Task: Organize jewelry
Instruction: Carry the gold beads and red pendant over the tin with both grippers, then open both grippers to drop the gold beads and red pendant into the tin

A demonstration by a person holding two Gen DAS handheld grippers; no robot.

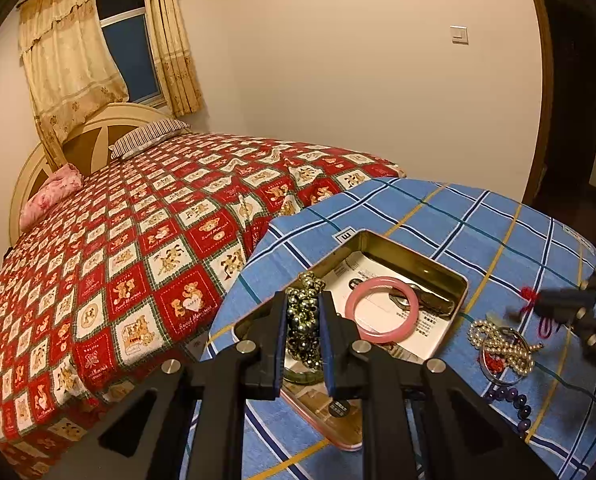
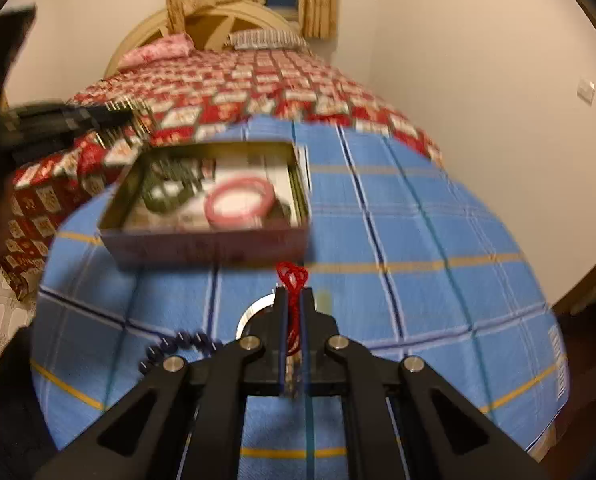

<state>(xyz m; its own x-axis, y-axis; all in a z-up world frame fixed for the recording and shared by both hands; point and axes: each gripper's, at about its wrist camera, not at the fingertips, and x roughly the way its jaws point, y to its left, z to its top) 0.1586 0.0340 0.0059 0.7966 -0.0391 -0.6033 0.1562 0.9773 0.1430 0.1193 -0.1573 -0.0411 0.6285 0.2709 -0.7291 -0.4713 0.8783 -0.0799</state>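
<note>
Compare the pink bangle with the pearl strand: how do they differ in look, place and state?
The pink bangle is one smooth rigid ring; the pearl strand is many small cream beads heaped in loops. The pink bangle lies inside the metal tin; the pearl strand lies outside it on the blue plaid cloth, partly over a silver ring. The pink bangle is already put away; the pearl strand is not yet. Neither is in a gripper.

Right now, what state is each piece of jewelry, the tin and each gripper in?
Left gripper: shut on dark metallic bead strand, above the tin.
Right gripper: shut on red cord.
Gold rectangular tin: open, lidless.
Pink bangle: lying flat in tin.
Pearl strand: heaped on blue plaid cloth.
Purple bead bracelet: on cloth, outside tin.
</note>
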